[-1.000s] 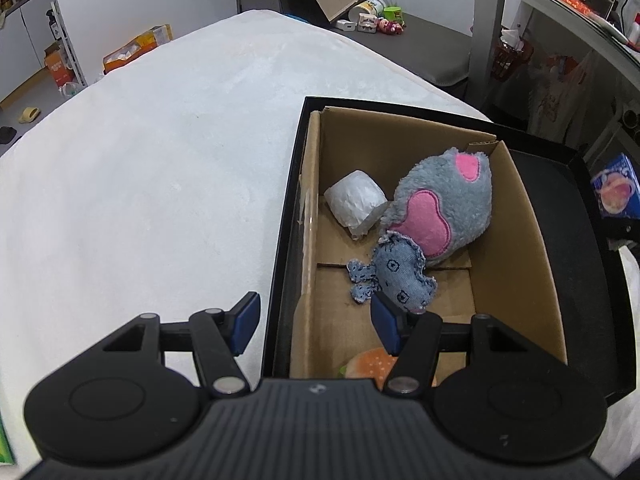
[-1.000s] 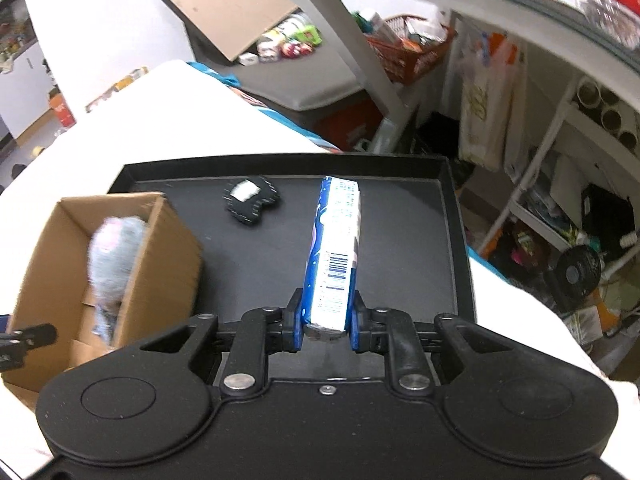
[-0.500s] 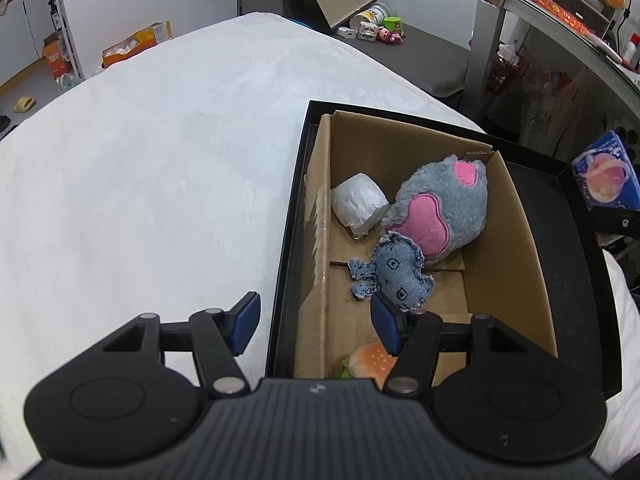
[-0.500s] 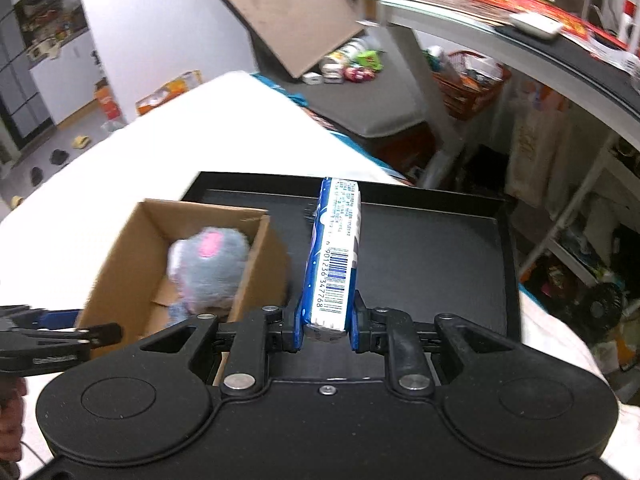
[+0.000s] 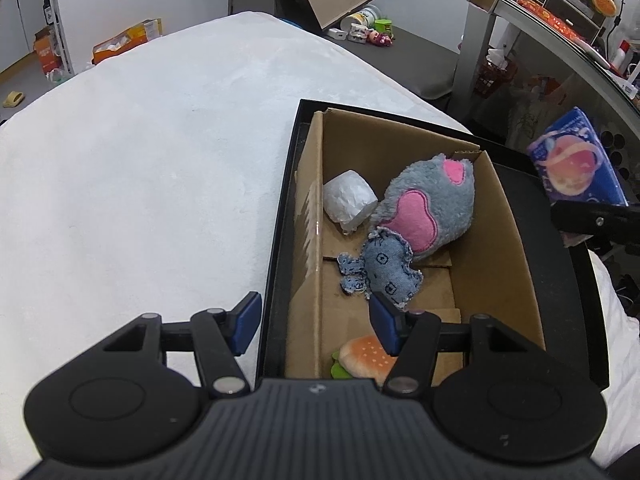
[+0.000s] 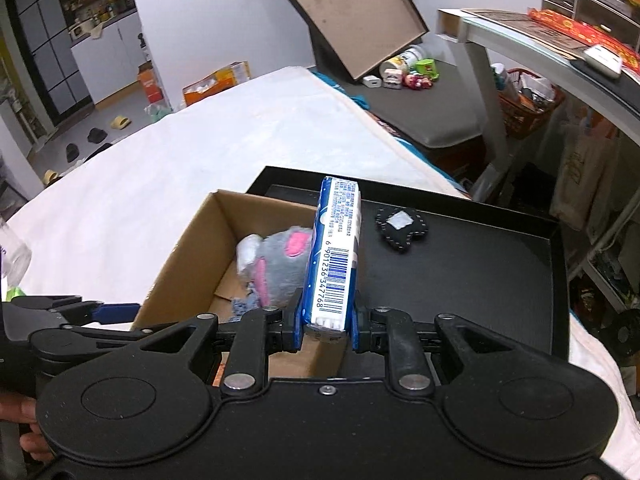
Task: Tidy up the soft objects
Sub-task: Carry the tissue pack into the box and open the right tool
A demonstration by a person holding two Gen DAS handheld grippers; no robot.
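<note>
- Since a second ago our right gripper [image 6: 326, 334] swung its tissue pack [image 6: 334, 256] from the black tray [image 6: 480, 280] to above the cardboard box [image 6: 188, 252].
- Right jaws clamp the pack; the left gripper [image 5: 316, 322] is closing on nothing, straddling the box wall.
- Next we lower and release beside the grey plush [image 5: 432, 204] (the gap's tight).

Four soft toys [image 5: 424, 204] (one tissue pack [image 6: 334, 256])

The left claw [image 5: 316, 322], closing with nothing gripped, straddles the cardboard box's [image 5: 516, 248] wall. Inside lie a grey plush [image 5: 432, 204] and denim toy [image 5: 384, 266].
</note>
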